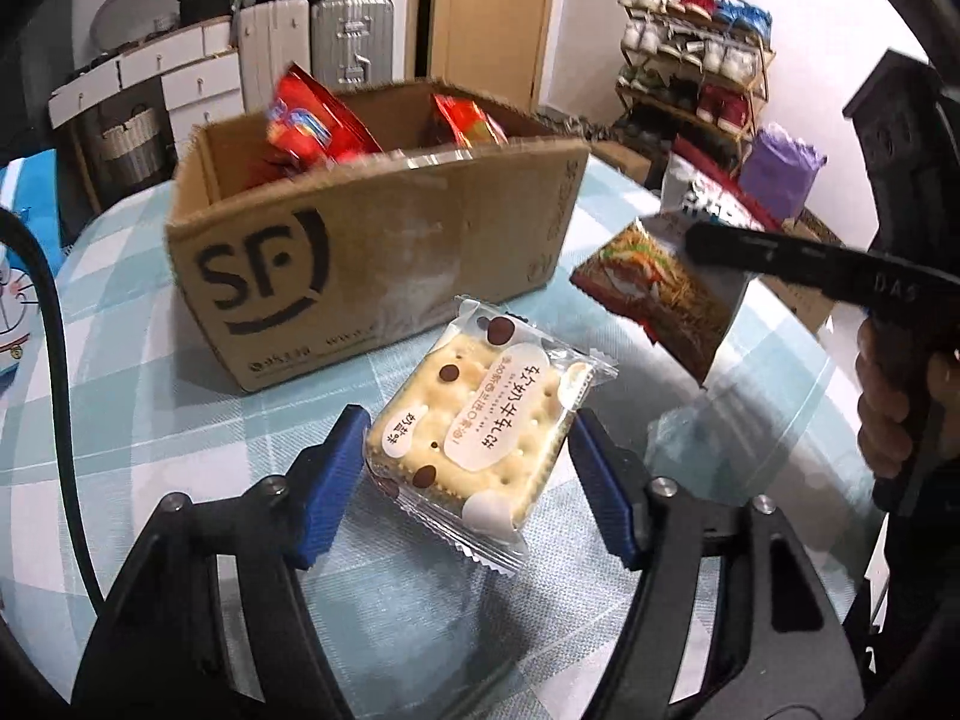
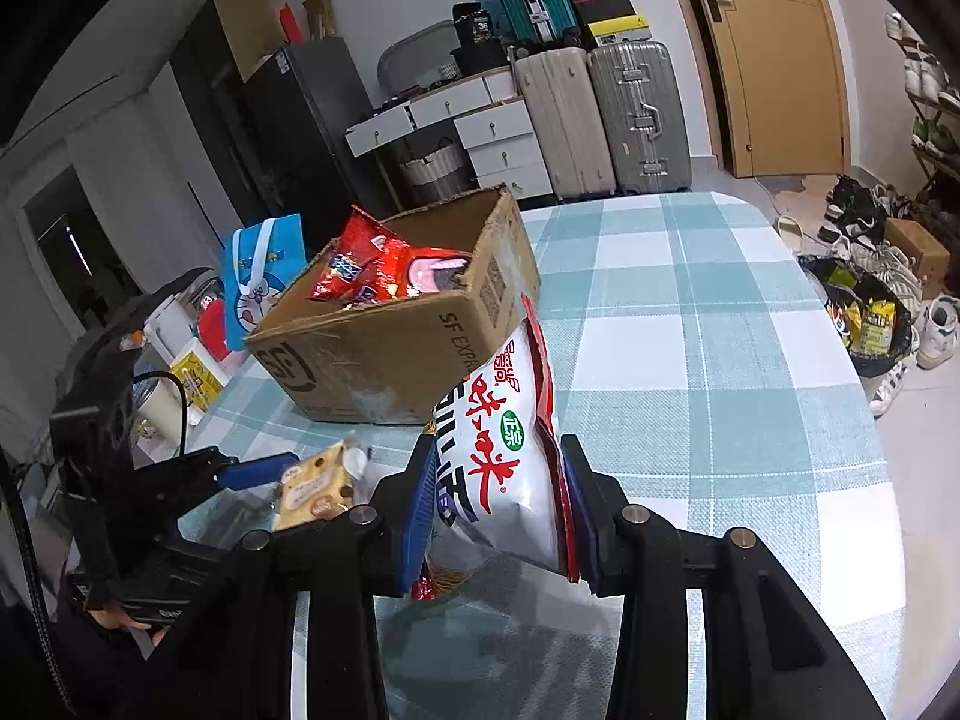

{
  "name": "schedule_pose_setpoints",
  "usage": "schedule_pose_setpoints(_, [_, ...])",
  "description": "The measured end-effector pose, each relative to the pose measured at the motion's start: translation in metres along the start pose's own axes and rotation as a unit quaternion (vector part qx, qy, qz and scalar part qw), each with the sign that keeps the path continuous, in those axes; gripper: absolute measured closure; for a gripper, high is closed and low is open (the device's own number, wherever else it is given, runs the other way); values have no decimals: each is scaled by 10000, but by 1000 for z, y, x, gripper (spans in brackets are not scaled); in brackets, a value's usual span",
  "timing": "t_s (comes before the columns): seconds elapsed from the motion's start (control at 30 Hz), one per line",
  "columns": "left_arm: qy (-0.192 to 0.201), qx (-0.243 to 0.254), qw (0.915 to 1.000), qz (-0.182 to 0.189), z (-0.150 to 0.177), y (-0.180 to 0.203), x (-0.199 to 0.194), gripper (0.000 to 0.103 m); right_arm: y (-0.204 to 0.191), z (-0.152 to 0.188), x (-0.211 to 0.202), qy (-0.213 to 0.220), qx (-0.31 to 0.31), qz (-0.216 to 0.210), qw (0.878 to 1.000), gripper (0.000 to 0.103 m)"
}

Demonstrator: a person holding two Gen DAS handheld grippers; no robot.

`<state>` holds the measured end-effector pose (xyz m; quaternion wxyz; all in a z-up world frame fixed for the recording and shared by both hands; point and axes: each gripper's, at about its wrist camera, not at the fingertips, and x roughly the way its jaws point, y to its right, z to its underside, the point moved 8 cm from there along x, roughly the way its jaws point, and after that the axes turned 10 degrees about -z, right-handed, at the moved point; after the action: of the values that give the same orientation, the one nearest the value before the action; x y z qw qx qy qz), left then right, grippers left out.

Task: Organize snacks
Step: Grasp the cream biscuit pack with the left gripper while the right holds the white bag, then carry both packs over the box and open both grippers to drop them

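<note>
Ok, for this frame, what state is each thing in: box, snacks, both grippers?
box: open-topped, on the table, red packets inside
cracker pack: sealed, flat on the table, between the left gripper's open fingers
noodle bag: held off the table, beside the box
left gripper: open around the cracker pack
right gripper: shut on the noodle bag
door: closed

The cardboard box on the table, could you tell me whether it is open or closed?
Open: the cardboard box has no flaps over its top, and red snack bags show inside.
</note>
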<state>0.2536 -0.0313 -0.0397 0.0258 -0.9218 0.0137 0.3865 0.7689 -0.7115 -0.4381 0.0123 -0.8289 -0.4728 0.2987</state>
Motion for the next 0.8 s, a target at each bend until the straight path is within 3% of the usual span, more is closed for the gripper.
schedule_pose_setpoints(0.47, [688,-805,9942,-174,-40,-86,-93,37,-33,-14,-15,336,-291,-204,9988,64])
schedule_pose_setpoints(0.8, [1052,-1014,9884,-422,-74,-111,-116,37,-54,-48,-26,736,-374,-307,9961,64])
